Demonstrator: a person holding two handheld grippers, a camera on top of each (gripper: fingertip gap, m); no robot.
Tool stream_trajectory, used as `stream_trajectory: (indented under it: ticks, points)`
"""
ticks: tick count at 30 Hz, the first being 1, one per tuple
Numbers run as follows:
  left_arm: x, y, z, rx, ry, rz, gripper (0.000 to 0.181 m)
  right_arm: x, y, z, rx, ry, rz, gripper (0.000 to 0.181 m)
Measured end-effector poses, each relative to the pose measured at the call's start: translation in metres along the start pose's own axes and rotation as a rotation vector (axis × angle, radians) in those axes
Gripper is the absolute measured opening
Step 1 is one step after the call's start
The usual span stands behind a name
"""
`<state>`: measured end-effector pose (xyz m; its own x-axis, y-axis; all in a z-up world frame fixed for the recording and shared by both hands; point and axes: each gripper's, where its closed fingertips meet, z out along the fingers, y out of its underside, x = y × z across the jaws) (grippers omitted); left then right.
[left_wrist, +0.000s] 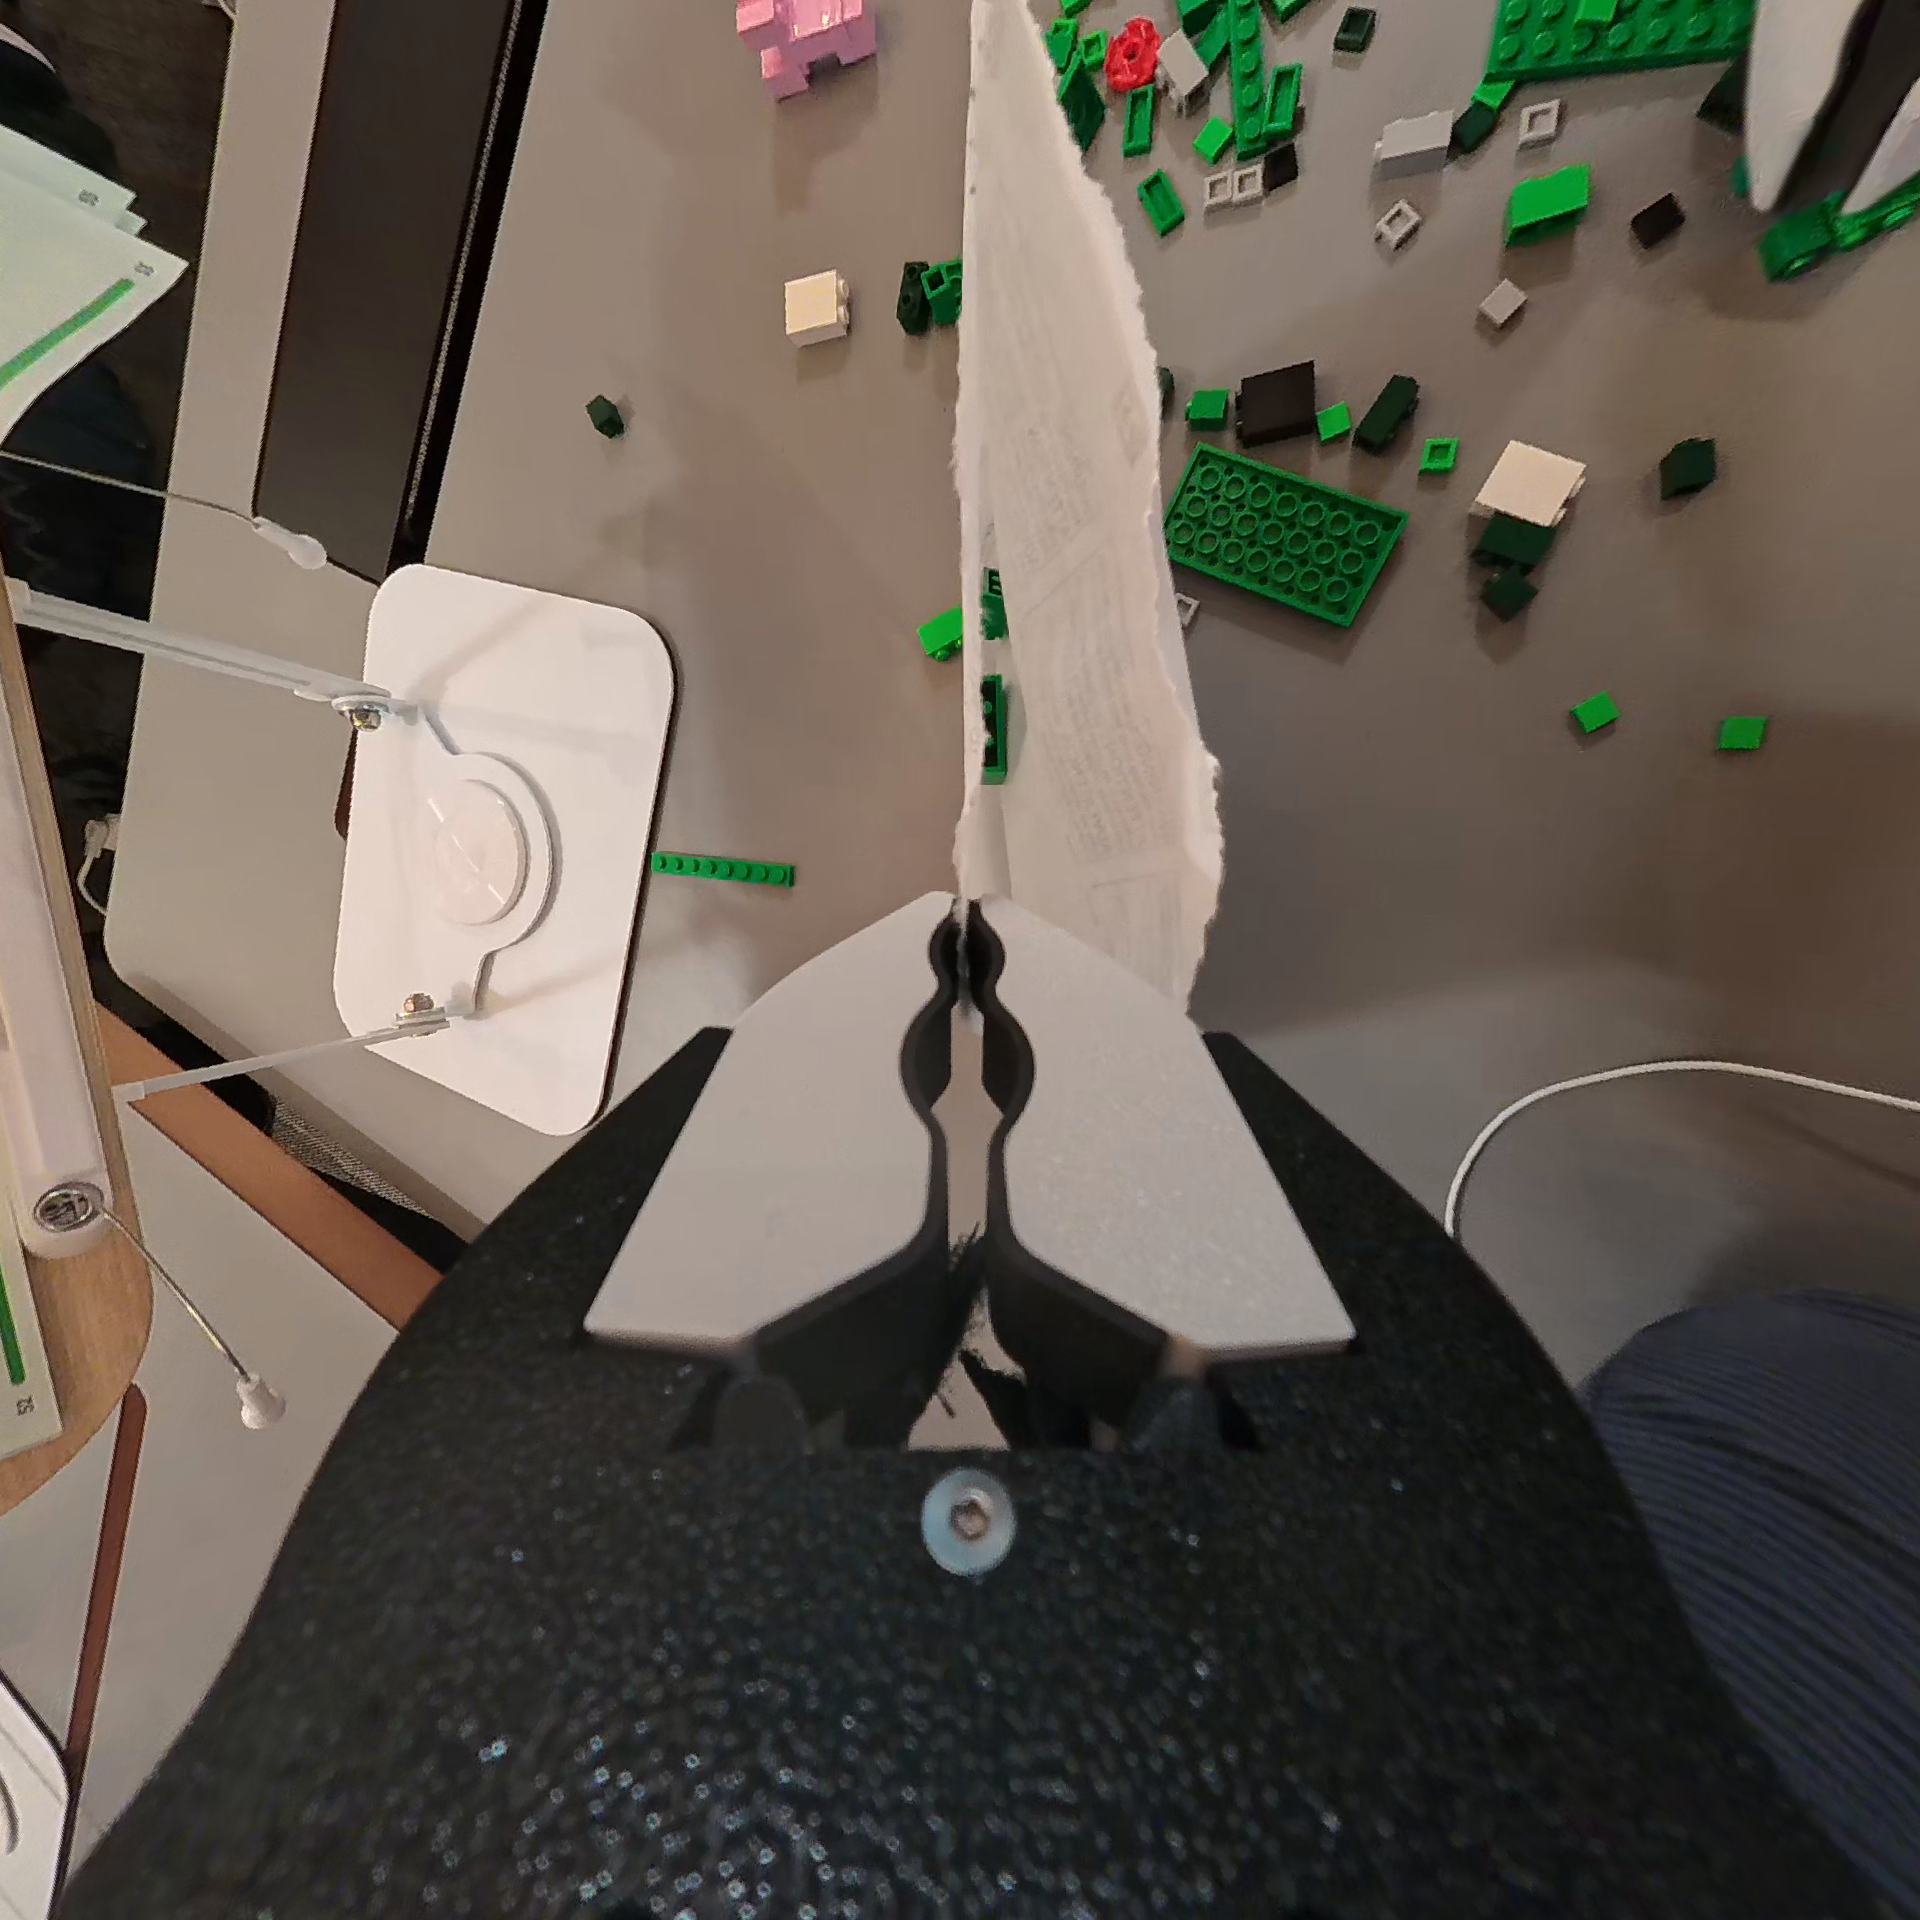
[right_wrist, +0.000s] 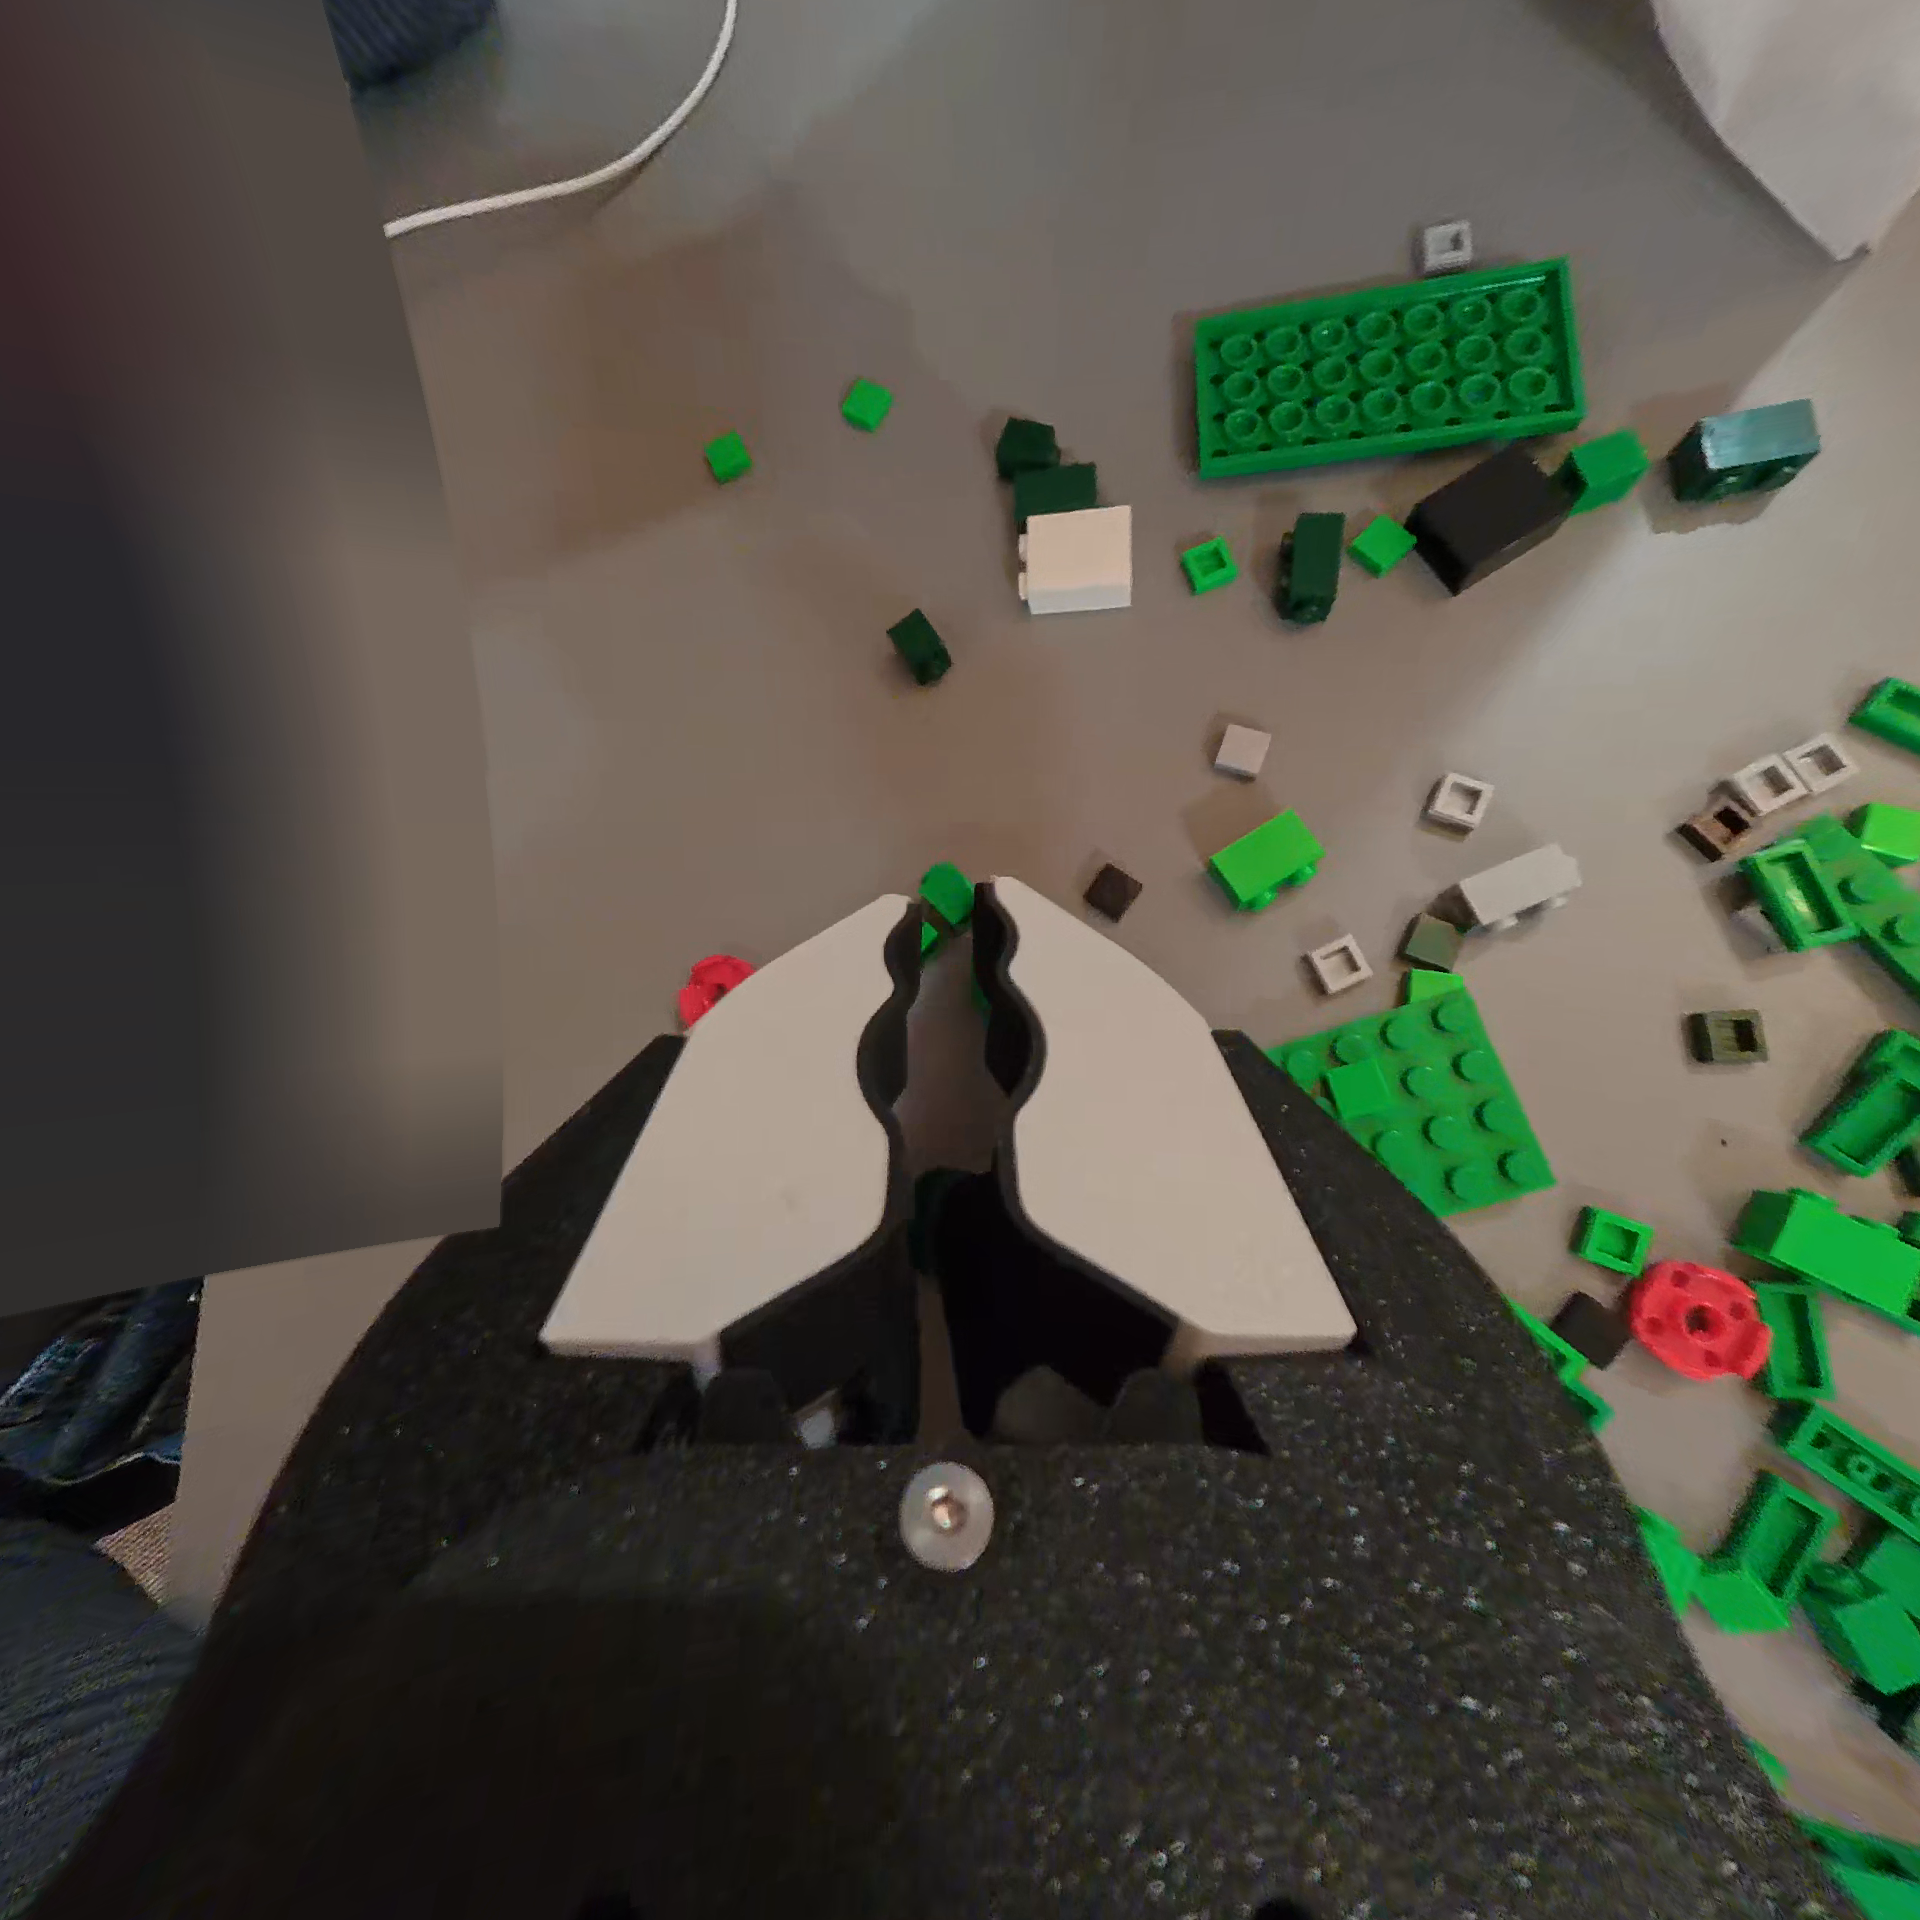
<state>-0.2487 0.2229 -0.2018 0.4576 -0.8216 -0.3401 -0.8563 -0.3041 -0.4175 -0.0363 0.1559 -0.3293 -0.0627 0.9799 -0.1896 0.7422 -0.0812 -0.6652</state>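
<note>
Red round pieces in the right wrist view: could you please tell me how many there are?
2. The first red round piece lies just left of the right gripper; the second red round piece lies at lower right among green bricks. The gripper may hide others.

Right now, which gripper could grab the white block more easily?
The right gripper, probably. It holds only a small green piece, close to the white block. The left gripper is shut on torn paper.
</note>
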Motion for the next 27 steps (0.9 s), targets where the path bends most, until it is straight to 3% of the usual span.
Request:
stream_trajectory:
  ticks: [13,22,24,27]
  points:
    - [0.002,-0.001,0.001,-0.001,0.008,0.004,0.000,-0.002,-0.004,0.006,-0.012,-0.017,0.040,0.019]
    - [0.004,-0.004,0.001,0.007,0.019,0.014,0.000,0.001,-0.008,-0.003,-0.016,0.047,-0.011,0.010]
    - [0.006,-0.006,0.001,0.015,0.026,0.021,0.000,0.003,-0.030,-0.010,0.077,0.087,-0.063,0.009]
    - [0.009,-0.010,0.003,0.023,0.041,0.040,0.000,0.008,-0.100,-0.031,0.304,0.257,-0.189,0.009]
